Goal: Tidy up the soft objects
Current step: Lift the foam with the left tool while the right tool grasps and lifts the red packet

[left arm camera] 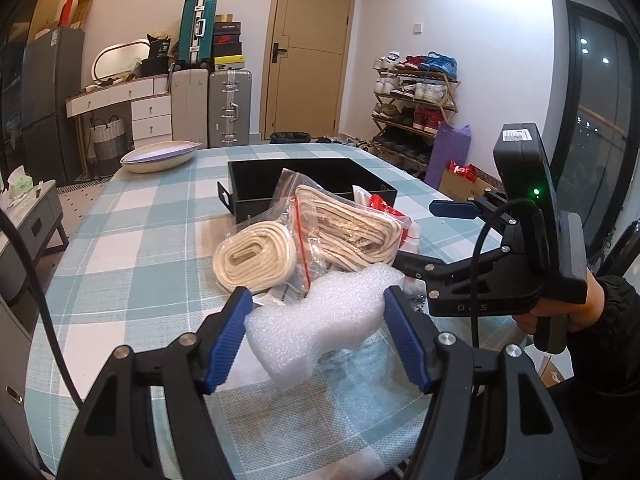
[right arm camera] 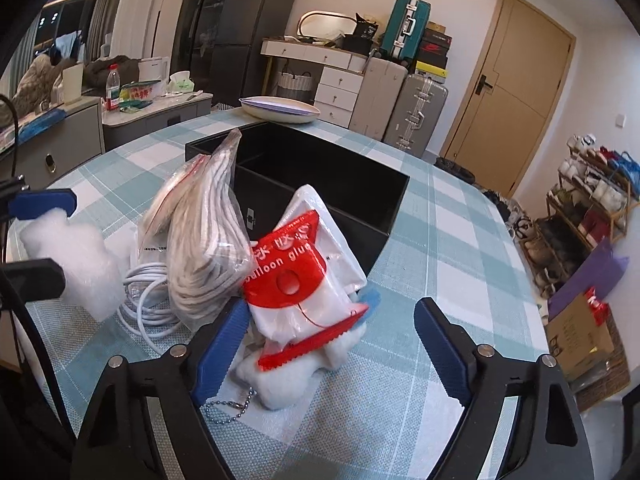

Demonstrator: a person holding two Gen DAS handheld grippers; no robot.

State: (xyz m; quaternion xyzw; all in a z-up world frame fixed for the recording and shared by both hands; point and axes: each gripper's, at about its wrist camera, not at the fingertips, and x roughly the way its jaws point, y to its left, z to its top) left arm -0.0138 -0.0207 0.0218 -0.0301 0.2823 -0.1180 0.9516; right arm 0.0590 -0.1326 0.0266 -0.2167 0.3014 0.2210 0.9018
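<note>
My left gripper (left arm camera: 318, 336) pinches white foam (left arm camera: 320, 320), lifted just before the black box (left arm camera: 304, 184) | my right gripper (right arm camera: 332, 348) spread around the balloon-glue packet (right arm camera: 296, 272), right pad clear, just before that box

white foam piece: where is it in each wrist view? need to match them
Left wrist: white foam piece low centre, between the left gripper pads, which press its sides.
Right wrist: same foam at the far left edge, held by that gripper's blue fingers.
Shared landmark: black box behind the pile.
</note>
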